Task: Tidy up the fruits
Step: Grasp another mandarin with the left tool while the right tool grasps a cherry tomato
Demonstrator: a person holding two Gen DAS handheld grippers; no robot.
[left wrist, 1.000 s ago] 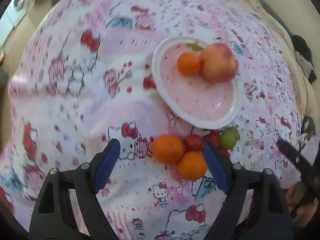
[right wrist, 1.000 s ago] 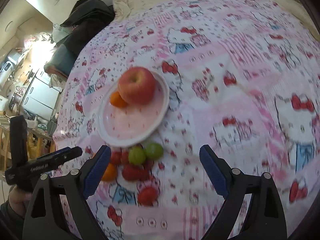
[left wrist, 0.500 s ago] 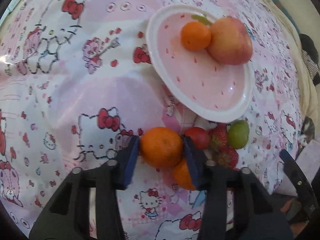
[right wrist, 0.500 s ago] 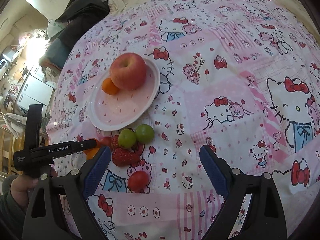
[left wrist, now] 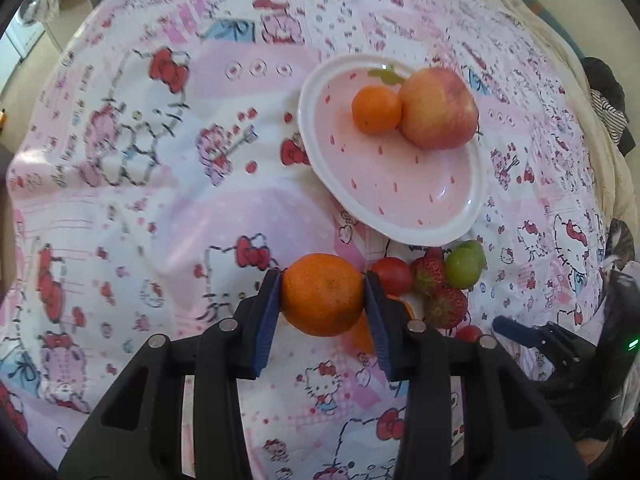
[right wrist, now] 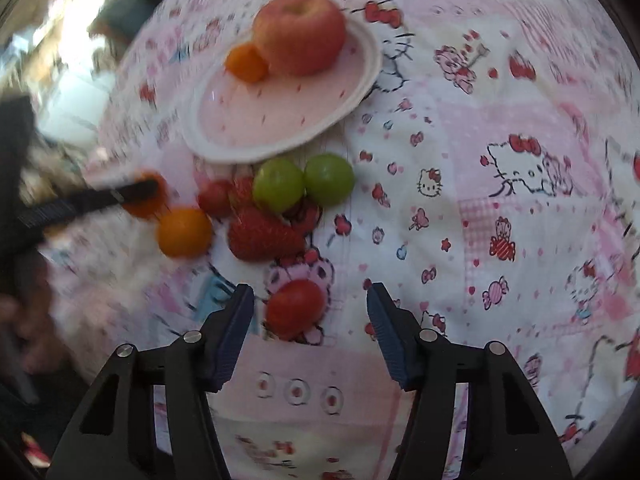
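Observation:
My left gripper (left wrist: 323, 296) is shut on an orange (left wrist: 322, 294) and holds it above the cloth, near the pink plate (left wrist: 404, 184). The plate holds an apple (left wrist: 438, 108) and a small orange (left wrist: 376, 110). Below the plate lie a second orange (right wrist: 184, 233), strawberries (right wrist: 262, 234), two green fruits (right wrist: 304, 182) and a small red tomato (right wrist: 214, 197). My right gripper (right wrist: 311, 320) is open, its jaws on either side of a red tomato (right wrist: 295, 307) on the cloth. The left gripper's fingers (right wrist: 132, 192) show at the left of the right wrist view.
A pink Hello Kitty cloth (left wrist: 160, 200) covers the whole surface and is wrinkled in places. A cream blanket (left wrist: 560, 40) lies at the far right edge. Dark clothing (left wrist: 606, 92) sits beyond it.
My left gripper closed on the orange and raised it. My right gripper moved down and forward, narrowed its jaws, and now straddles the red tomato.

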